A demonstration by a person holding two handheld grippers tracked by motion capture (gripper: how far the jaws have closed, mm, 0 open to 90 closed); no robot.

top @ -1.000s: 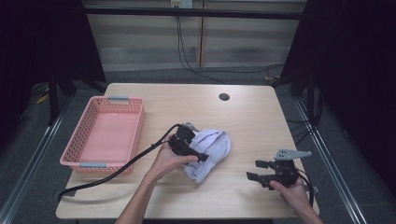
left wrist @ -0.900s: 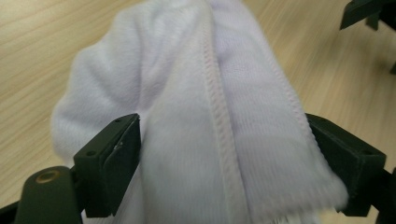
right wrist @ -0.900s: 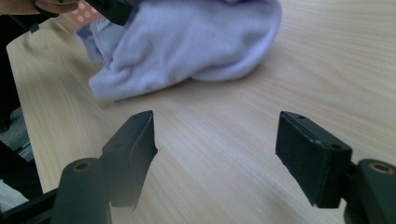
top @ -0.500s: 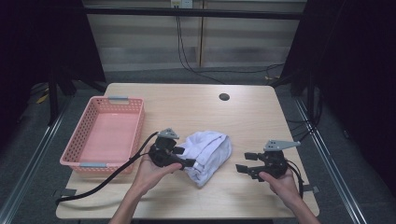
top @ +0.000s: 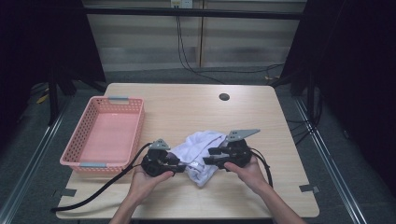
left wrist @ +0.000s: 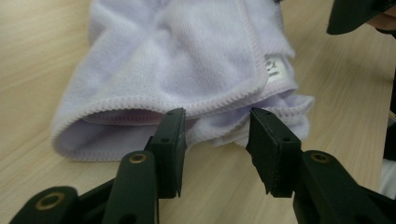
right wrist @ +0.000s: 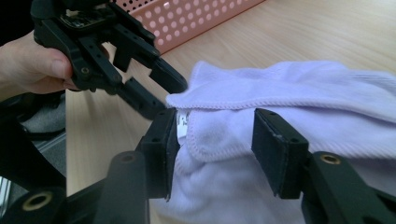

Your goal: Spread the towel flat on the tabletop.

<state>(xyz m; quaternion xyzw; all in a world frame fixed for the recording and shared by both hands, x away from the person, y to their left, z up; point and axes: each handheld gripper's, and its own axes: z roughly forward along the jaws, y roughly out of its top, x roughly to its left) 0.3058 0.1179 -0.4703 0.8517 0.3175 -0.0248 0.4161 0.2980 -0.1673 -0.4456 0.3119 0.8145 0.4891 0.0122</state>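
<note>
Both hand-held grippers closing on towel (top: 201, 154), label (left wrist: 271, 68) unreadable

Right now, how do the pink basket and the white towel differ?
The pink basket is rigid, perforated and sits apart at the table's left edge; the white towel is soft, crumpled and lies near the middle. No gripper touches the basket, while the left gripper and right gripper flank the towel, jaws closing around its hems. Both rest on the table.

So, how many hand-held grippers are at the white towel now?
2. The left hand-held gripper is at the white towel's left edge, the right hand-held gripper at its right side, both with jaws around a hem, just closing.
</note>
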